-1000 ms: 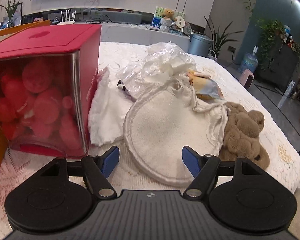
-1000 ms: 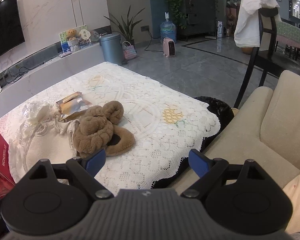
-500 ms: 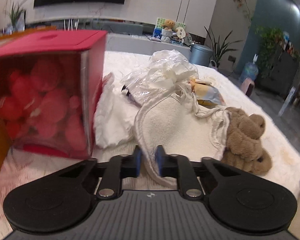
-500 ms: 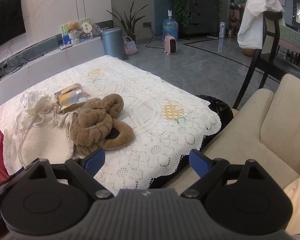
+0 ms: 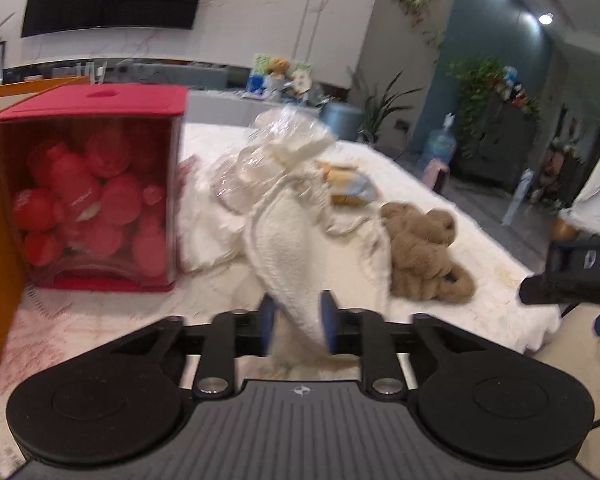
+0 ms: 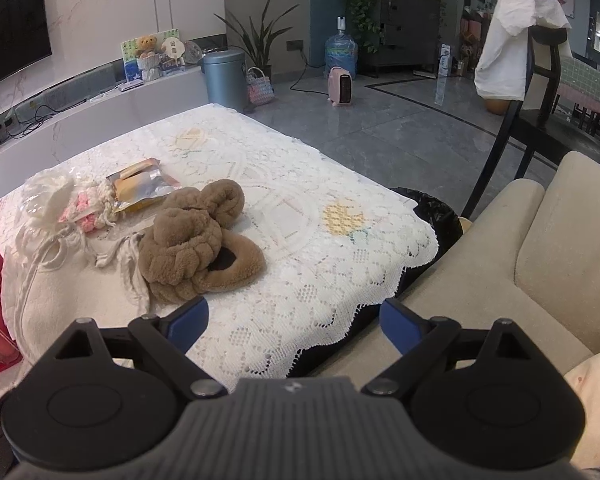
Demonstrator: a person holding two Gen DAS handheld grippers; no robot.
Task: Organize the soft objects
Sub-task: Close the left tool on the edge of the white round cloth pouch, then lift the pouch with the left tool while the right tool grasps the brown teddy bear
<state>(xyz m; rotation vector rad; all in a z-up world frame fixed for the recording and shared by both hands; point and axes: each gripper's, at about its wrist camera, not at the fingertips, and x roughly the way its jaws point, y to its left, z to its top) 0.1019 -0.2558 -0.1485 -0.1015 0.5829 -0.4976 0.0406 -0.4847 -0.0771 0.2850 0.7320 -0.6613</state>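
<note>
- Cloth (image 5: 300, 264), white and fleecy, hangs lifted between the opening jaws of the left hand-held gripper (image 5: 296, 320), right of the red box (image 5: 96, 184).
- Right hand-held gripper (image 6: 294, 324) stands wide apart, empty, near the brown plush (image 6: 196, 248) on the surface (image 6: 300, 248).

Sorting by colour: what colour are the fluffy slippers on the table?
Brown slippers, clearest in the right wrist view.

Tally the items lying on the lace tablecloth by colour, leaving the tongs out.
White or cream: 3 - round fleece pad, folded cloth, clear bag of cream fabric
Brown: 1 - plush slippers heap
Red: 1 - box of red plush
Pink and cream: 1 - knitted piece
Yellow and silver: 1 - snack packet
Total: 7
</note>
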